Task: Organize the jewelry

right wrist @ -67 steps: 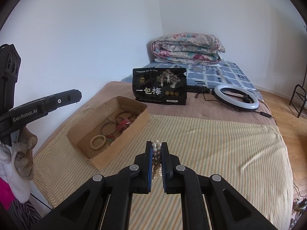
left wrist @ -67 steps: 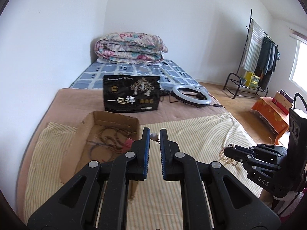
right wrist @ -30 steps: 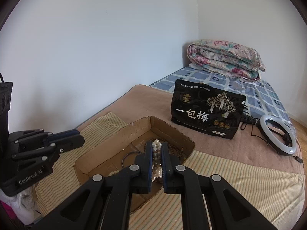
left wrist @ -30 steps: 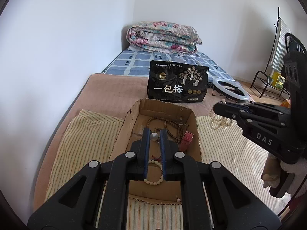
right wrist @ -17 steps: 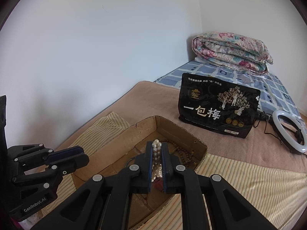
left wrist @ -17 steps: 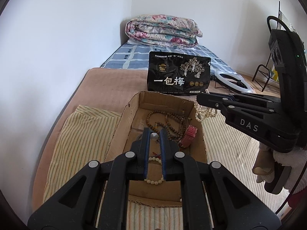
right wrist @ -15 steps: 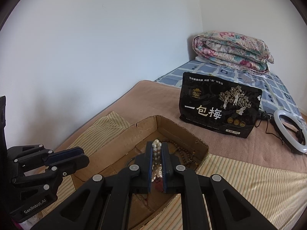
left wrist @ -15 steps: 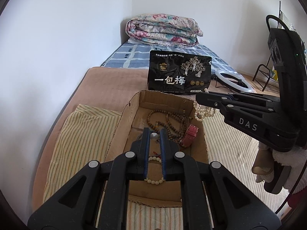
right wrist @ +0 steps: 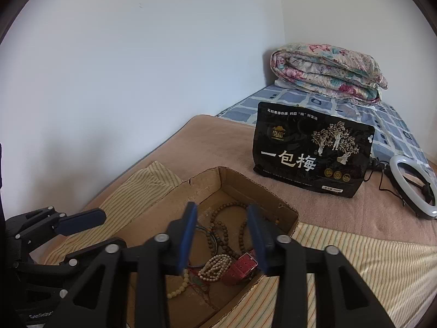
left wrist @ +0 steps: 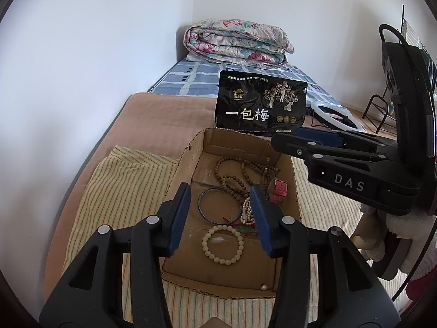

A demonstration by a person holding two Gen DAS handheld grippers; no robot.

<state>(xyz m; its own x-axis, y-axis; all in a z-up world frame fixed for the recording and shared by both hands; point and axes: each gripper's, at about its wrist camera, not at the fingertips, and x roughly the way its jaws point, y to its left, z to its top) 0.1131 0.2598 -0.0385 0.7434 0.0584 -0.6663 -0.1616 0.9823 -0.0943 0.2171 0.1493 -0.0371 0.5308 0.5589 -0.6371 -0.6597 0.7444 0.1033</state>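
Hovering over a cardboard box point(left wrist: 188, 164) of beaded jewelry point(left wrist: 240, 176), both the left gripper point(left wrist: 220, 216) and right gripper point(right wrist: 221, 235) are seen opening, nothing grasped.

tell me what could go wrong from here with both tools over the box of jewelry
1. The pearl strand lies across the brown bead necklace and the thin bangle; they may tangle.
2. The left tool and right tool, jaws opening with nothing held, hang close together over the cardboard box; they could bump.
3. One loose pearl by the near wall could get lost.
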